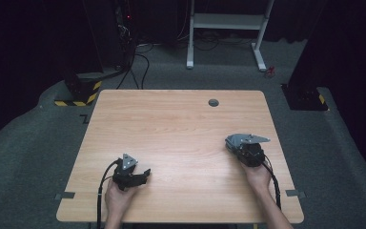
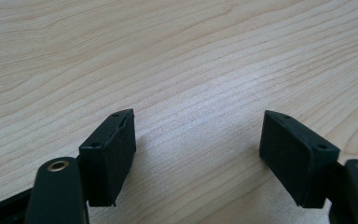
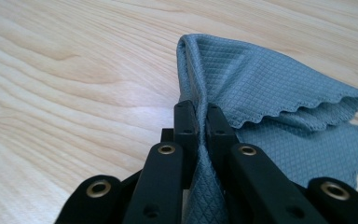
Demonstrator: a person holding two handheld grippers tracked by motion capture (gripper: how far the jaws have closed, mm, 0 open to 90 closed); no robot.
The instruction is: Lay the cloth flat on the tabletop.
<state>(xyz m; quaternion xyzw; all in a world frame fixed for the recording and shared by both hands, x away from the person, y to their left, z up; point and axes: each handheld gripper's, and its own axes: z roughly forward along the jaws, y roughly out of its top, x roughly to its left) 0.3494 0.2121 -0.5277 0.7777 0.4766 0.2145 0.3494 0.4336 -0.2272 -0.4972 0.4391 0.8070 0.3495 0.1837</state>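
Note:
A grey-blue waffle-weave cloth [image 3: 270, 84] lies on the wooden table [image 1: 171, 124] at its right side. My right gripper [image 3: 201, 112] is shut on a raised fold of it, and the rest of the cloth spreads out to the right in the right gripper view. In the high view the cloth [image 1: 228, 140] shows as a small grey patch at the tip of the right gripper [image 1: 233, 145]. My left gripper [image 1: 145, 174] rests low near the table's front left. Its jaws stand open over bare wood [image 2: 198, 140] with nothing between them.
A round grey grommet [image 1: 213, 102] sits in the tabletop near the far edge. Grey tape tabs [image 1: 65, 195] mark the front corners. Beyond the table stand a white desk frame [image 1: 226, 21] and dark stands with cables on grey carpet.

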